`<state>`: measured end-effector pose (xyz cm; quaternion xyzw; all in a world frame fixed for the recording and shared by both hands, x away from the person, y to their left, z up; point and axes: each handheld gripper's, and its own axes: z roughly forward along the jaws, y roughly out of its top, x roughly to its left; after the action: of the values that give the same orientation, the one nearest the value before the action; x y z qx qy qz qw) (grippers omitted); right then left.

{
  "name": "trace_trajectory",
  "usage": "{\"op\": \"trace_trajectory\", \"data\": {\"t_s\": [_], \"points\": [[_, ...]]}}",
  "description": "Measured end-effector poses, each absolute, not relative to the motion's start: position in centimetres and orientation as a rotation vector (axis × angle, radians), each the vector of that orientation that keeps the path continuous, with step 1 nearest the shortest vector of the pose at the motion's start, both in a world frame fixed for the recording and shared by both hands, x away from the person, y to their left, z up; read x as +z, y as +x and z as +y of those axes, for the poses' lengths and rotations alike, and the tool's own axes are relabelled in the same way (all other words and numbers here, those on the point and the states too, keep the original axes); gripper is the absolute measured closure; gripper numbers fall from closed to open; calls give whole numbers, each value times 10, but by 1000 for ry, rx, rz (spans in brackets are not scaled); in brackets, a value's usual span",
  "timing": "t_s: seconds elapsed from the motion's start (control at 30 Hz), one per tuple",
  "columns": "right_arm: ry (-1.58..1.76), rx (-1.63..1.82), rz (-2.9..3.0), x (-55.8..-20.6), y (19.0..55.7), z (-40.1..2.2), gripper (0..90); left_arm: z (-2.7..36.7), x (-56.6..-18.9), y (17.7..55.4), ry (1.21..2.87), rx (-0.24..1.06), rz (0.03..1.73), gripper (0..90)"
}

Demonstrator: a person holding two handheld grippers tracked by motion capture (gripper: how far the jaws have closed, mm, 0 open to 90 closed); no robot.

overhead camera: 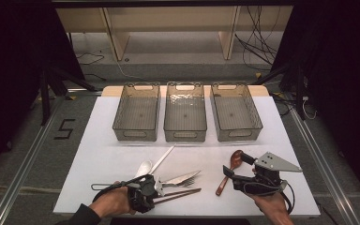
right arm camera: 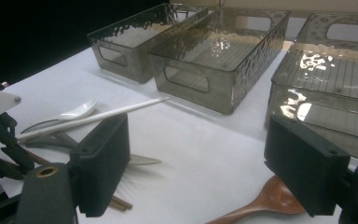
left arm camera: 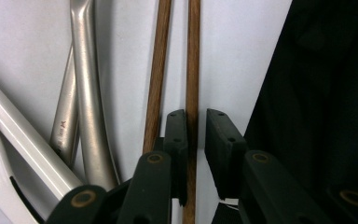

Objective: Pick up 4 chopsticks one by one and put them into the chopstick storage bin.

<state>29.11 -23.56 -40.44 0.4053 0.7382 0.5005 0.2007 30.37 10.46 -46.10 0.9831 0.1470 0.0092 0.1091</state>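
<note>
1. Chopsticks (left arm camera: 192, 56) made of brown wood are found at the front left of the white table (overhead camera: 98, 154), near its front edge. One stick is set between the narrow jaws of the left gripper (left arm camera: 196, 133). The pads look close to it, but a tight hold cannot be told for sure. The other stick lies just outside the jaws.
2. Silver cutlery (left arm camera: 86, 93) and white pieces (overhead camera: 161, 159) are piled just beside the chopsticks.
3. Open table is seen in the middle, in front of three clear bins (overhead camera: 185, 112) set in a row.
4. The right gripper (right arm camera: 200, 163) is held wide open and empty, above a wooden spoon (overhead camera: 229, 168).
</note>
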Motion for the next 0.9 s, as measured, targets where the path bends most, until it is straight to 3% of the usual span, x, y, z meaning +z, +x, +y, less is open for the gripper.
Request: {"op": "trace_trajectory", "data": {"t_s": [0.57,0.9], "points": [[1116,1407,2053,-404,291,-236,242,103,-460,304,2909,18,406,837],[1126,1410,2050,-404,291,-237,242,107,-443,303,2810,34,412,839]]}}
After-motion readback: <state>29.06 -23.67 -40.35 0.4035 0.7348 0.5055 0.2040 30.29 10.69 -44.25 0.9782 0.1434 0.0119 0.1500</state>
